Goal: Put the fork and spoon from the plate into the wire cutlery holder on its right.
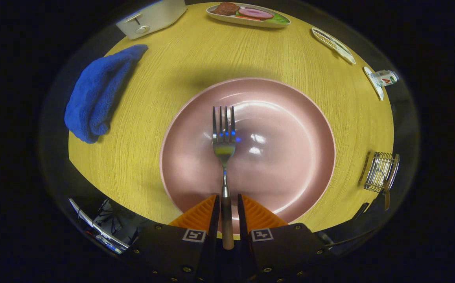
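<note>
A metal fork (223, 145) with a wooden handle lies along the line of my fingers, tines pointing away over the middle of the pink plate (290, 118). My gripper (226, 197) is at the plate's near rim, and both fingers close in on the fork's handle between them. The wire cutlery holder (378, 171) stands on the table to the right of the plate. A wood-coloured handle (387, 196) sticks out of the holder's near side.
A blue towel (97, 94) lies left of the plate. Beyond are a white toaster (152, 17), an oblong dish of food (249, 15), a flat card (333, 45) and a small bottle (384, 78). The yellow wooden table (133, 165) ends just near of the plate.
</note>
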